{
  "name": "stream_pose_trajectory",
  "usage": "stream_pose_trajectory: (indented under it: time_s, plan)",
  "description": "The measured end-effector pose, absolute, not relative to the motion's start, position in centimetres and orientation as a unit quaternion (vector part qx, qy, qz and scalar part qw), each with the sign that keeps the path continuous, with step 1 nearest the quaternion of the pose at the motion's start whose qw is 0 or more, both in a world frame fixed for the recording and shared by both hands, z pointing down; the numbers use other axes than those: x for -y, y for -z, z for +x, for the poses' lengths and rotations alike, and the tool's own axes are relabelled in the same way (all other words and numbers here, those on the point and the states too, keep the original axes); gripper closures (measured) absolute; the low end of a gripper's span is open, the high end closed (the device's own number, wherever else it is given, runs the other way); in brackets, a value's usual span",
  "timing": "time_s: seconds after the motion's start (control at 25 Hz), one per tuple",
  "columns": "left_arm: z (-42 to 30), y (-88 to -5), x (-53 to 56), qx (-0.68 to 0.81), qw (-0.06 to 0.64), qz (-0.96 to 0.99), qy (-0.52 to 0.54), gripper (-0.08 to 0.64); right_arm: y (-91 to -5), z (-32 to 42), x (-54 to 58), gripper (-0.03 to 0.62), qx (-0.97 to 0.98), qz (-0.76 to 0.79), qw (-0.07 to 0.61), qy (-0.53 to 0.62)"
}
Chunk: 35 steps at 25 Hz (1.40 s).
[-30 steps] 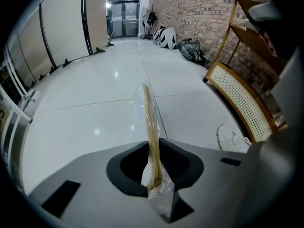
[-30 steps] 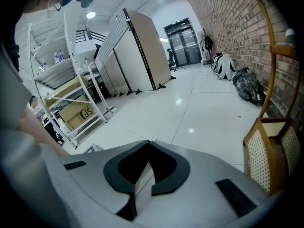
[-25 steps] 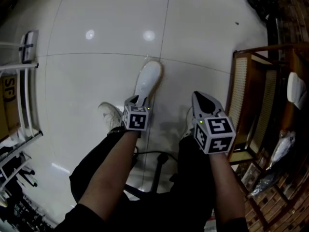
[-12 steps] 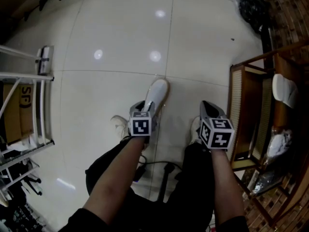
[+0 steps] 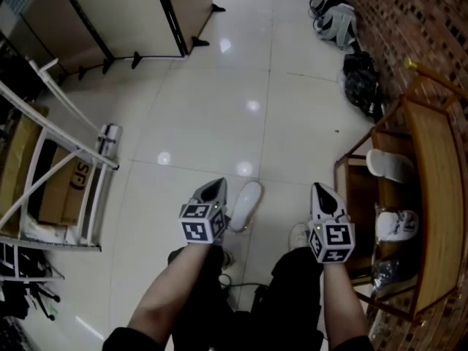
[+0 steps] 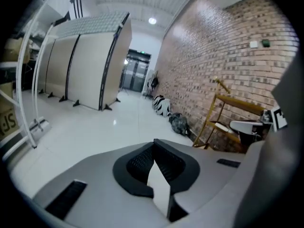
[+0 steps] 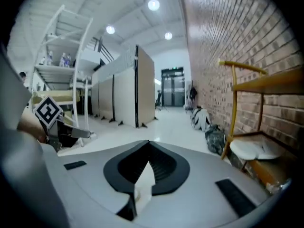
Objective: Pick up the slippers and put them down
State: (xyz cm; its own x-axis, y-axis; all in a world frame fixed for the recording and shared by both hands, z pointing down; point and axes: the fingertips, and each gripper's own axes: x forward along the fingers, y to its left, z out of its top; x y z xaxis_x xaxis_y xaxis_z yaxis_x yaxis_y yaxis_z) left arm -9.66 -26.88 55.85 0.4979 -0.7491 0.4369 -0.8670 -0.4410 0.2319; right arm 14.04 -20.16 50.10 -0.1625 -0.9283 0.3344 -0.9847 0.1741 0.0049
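1. The left gripper (image 5: 212, 190) was clenched, its jaws together with nothing between them
2. The right gripper (image 5: 322, 194) was clenched too, and empty
3. One white slipper (image 5: 246, 205) lay on the tiled floor (image 5: 219, 123), between the two grippers in the head view and held by neither
4. A second white slipper (image 5: 391, 165) sat on the wooden rack (image 5: 431, 196) by the brick wall

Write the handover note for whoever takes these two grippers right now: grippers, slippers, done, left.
Left gripper: shut, empty, raised above the floor.
Right gripper: shut, empty, also raised.
Slippers: one white slipper lies on the floor, between the two grippers in the head view, touched by neither. A second white slipper sits on the wooden rack at the right.
Done: nothing is held.
Left: probably pick up the floor slipper and set it down.
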Motion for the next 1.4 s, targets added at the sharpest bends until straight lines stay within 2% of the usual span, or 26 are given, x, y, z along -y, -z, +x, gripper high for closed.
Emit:
stream_pose_trajectory:
  time_s: [0.28, 0.64, 1.2, 1.4]
  plan:
    - [-13.2, -42.8, 19.1, 0.492, 0.110, 0.863, -0.025, 0.557, -41.5, 12.6, 13.8, 0.581, 0.767, 0.637, 0.068, -0.046]
    - [-17.3, -35.0, 9.3, 0.491, -0.004, 0.870, 0.043, 0.555, -36.5, 9.9, 5.3, 0.582, 0.778, 0.628, 0.000, -0.004]
    - [-18.6, -36.5, 5.8, 0.495, -0.024, 0.868, 0.037, 0.555, -37.3, 8.6, 1.3, 0.584, 0.785, 0.619, -0.025, -0.007]
    - [-18.5, -36.0, 5.8, 0.494, -0.037, 0.868, 0.038, 0.555, -37.4, 8.1, 1.7, 0.584, 0.789, 0.614, -0.014, -0.004]
